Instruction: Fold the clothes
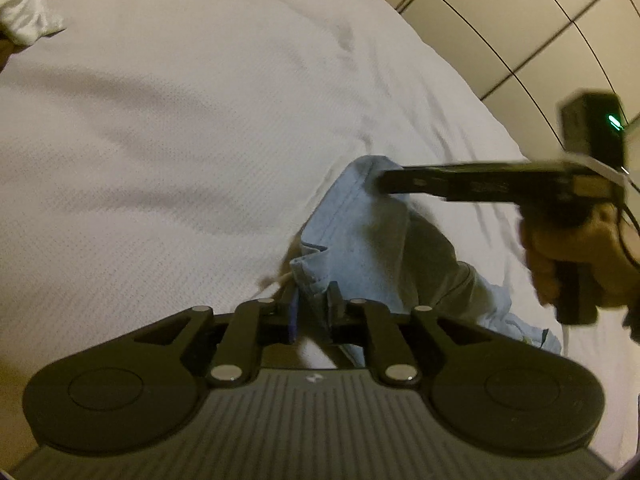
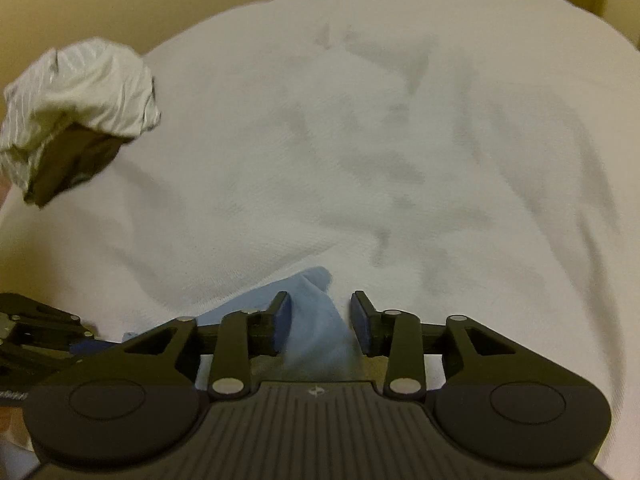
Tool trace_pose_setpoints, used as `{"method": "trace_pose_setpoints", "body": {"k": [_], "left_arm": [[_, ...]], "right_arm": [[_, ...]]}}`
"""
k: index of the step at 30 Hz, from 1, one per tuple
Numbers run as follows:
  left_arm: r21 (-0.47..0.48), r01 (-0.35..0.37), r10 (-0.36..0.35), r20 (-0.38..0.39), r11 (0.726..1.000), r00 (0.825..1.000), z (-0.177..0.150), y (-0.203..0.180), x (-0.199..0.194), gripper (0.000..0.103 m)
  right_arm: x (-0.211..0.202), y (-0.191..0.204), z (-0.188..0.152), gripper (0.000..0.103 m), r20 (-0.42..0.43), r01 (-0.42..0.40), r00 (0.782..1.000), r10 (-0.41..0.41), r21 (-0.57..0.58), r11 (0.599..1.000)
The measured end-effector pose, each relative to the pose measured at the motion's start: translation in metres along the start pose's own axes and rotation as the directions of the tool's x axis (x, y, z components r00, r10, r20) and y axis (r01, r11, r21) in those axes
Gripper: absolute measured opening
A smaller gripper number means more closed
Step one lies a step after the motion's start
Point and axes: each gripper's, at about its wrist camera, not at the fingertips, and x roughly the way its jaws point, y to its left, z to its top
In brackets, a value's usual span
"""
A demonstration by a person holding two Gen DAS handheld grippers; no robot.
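A pale blue denim garment [image 1: 372, 240], stitched along its seams and crumpled, is seen lying on a bed [image 1: 180, 140] covered in white, finely ribbed fabric. The left claw [image 1: 314, 314] is clamped on a denim edge. The right claw [image 2: 320, 320] is held apart, a fold of cloth between its blue pads [image 2: 282, 322]. A striped bundle [image 2: 80, 92] is seen well apart.

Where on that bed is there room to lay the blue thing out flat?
The white bedspread lies bare from the blue garment out to its far edge. The far left corner holds a crumpled striped cloth. The near edge is crowded by both grippers, left and right.
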Motion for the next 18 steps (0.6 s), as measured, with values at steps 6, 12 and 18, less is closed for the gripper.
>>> {"method": "trace_pose_setpoints", "body": {"k": [6,12,18], "left_arm": [[0.066,-0.03,0.025,0.086,0.997,0.996,0.002,-0.015,-0.017,0.007],[0.02,-0.085,0.083,0.049,0.996,0.995,-0.006,-0.01,-0.009,0.009],[0.012,-0.166,0.164,0.094,0.986,0.982,0.001,0.0,-0.021,0.012]], "right_arm": [[-0.024,0.016,0.027,0.002,0.112,-0.052,0.992,0.06,-0.074,0.996],[-0.027,-0.003,0.029,0.023,0.154,0.089,0.984,-0.092,0.025,0.996],[-0.048,-0.008,0.0,0.024,0.149,0.12,0.981,-0.128,0.062,0.991]]}}
